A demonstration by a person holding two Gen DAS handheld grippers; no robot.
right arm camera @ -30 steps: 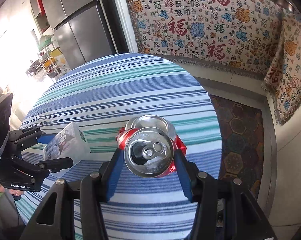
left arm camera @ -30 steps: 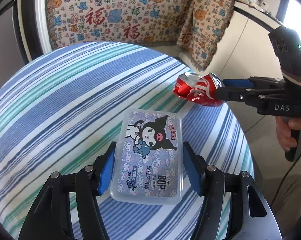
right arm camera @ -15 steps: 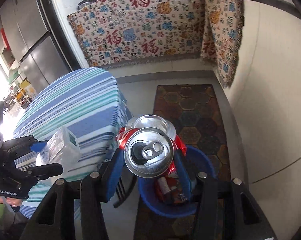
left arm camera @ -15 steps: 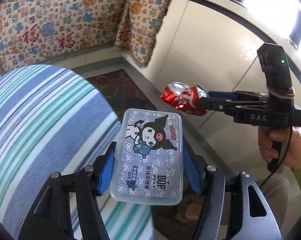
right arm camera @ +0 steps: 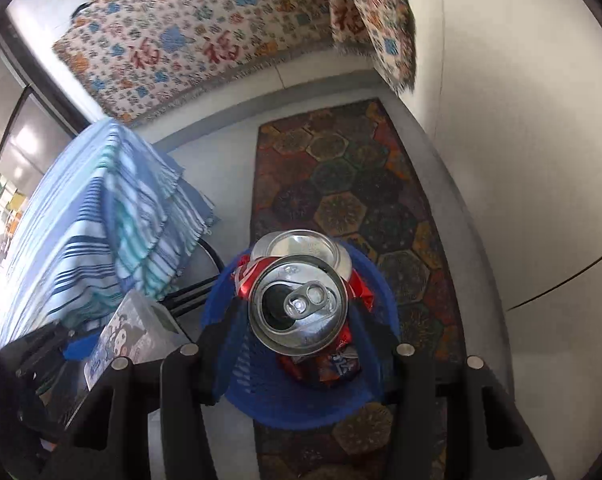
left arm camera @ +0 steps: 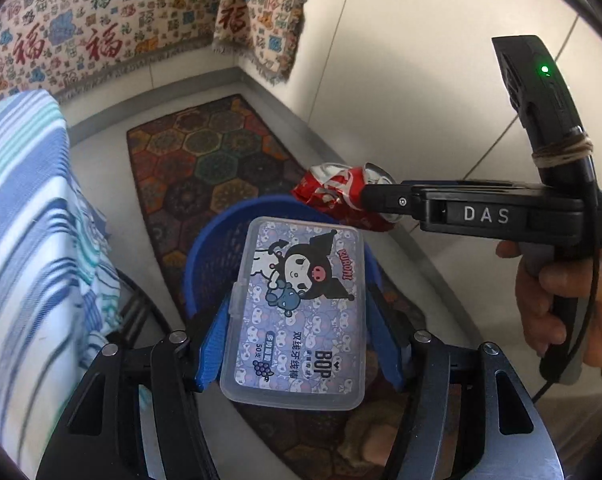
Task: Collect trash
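Note:
My left gripper (left arm camera: 297, 344) is shut on a clear plastic floss-pick box (left arm camera: 301, 312) with a cartoon label, held above the near rim of a blue mesh trash basket (left arm camera: 209, 256). My right gripper (right arm camera: 297, 320) is shut on a crushed red soda can (right arm camera: 299, 300), held right over the basket (right arm camera: 261, 380). The can (left arm camera: 337, 192) and the right gripper (left arm camera: 385, 200) also show in the left wrist view, over the basket's far rim. The box (right arm camera: 121, 340) and the left gripper (right arm camera: 77, 348) show at lower left of the right wrist view. Red wrappers (right arm camera: 333, 364) lie inside the basket.
The basket stands on a dark hexagon-patterned rug (right arm camera: 341, 184) on the floor. The striped-cloth table (left arm camera: 25, 220) (right arm camera: 93, 216) is at the left, with black legs under it. A white wall (right arm camera: 521, 160) runs along the right, and a patterned throw (right arm camera: 205, 32) hangs at the back.
Both grippers have swung off the table, right and down, with their loads. They were over the tabletop a second ago; now both hang over the blue basket.

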